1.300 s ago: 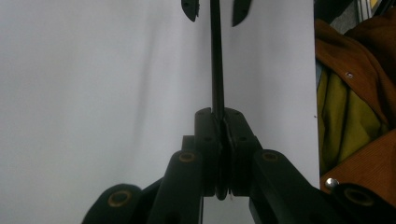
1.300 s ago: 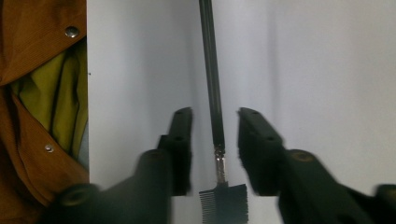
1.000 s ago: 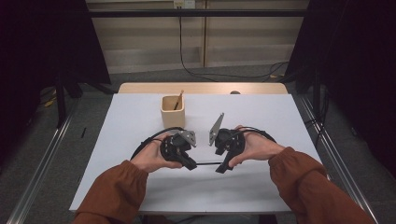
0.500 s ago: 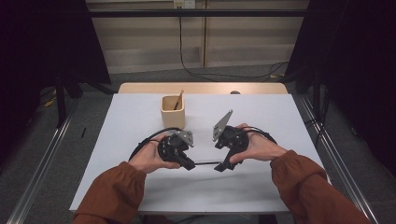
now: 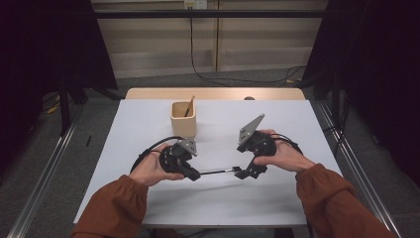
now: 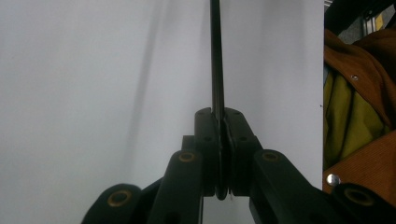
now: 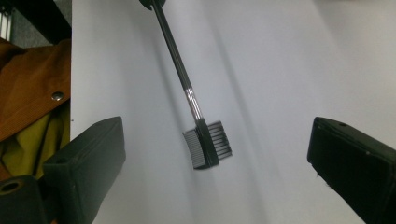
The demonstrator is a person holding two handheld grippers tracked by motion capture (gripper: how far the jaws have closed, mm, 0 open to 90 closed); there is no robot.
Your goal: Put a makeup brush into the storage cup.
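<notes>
A thin black brush (image 5: 218,171) with a small comb-and-bristle head (image 7: 208,149) lies level over the white table (image 5: 148,119), between my two grippers. My left gripper (image 5: 193,174) is shut on the tail of its handle (image 6: 216,56), and in the left gripper view the jaws (image 6: 222,121) are pressed flat on the rod. My right gripper (image 5: 246,172) is open. In the right gripper view its gap (image 7: 217,128) straddles the brush head, with both black pads (image 7: 95,144) well clear of it.
A light wooden cup (image 5: 183,119) holding one upright stick (image 5: 189,106) stands behind the left hand. Both cables loop on the table beside the hands. Orange sleeves (image 5: 114,208) come in from the front edge. A wooden strip (image 5: 213,93) borders the far side.
The right hand has shifted a little to the right and its grey plate has tipped up. The left gripper has kept hold of the brush and barely moved.
</notes>
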